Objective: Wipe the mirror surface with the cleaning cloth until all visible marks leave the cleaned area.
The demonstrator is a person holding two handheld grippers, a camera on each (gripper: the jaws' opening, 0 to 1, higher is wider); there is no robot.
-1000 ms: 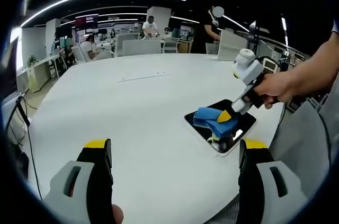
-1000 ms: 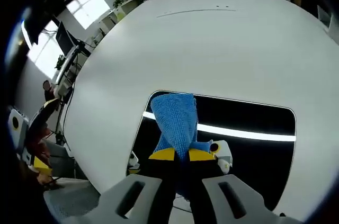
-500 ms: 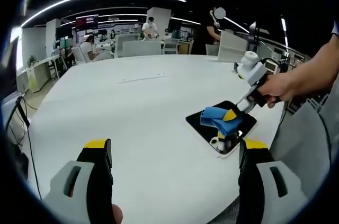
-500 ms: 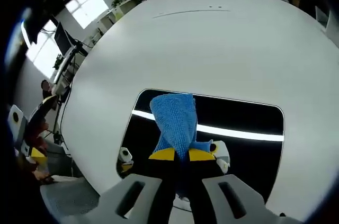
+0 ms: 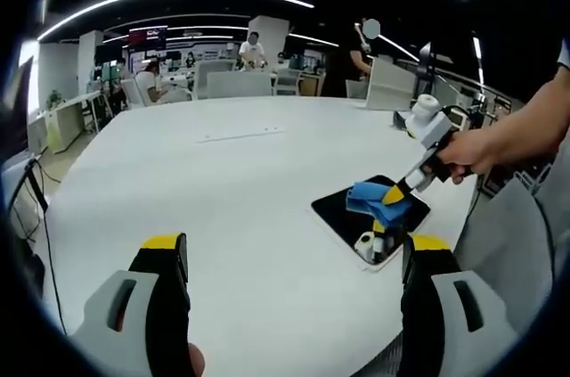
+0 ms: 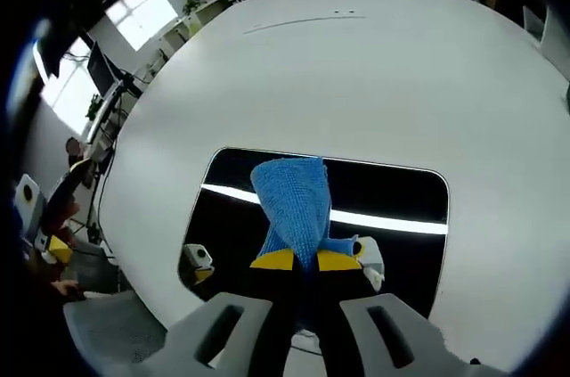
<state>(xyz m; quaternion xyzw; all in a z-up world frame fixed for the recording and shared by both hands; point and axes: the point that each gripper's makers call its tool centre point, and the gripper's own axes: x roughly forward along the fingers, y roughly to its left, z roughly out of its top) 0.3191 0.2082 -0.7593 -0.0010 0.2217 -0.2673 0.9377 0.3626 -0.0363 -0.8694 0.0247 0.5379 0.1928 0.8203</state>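
From the right gripper view I see my right tongs (image 6: 297, 260) clamped on the blue cleaning cloth (image 6: 294, 203), the yellow tips pressed together around its lower end. The cloth extends forward from the tips and lies over the mirror (image 6: 392, 203), a dark rectangular panel with rounded corners lying flat on the white counter (image 6: 356, 74). A bright strip of ceiling light (image 6: 383, 221) is reflected across the glass on both sides of the cloth. I cannot make out any marks on the mirror at this resolution.

From the left gripper view I see my left tongs (image 5: 289, 252) with jaws spread wide and nothing between them, held above the counter (image 5: 223, 181) and well apart from the mirror (image 5: 343, 213). The mirror sits near the counter's edge on the right of this view. The right tongs (image 5: 393, 192) come in there, held by a hand (image 5: 468, 152), with the cloth (image 5: 372, 200) down on the glass
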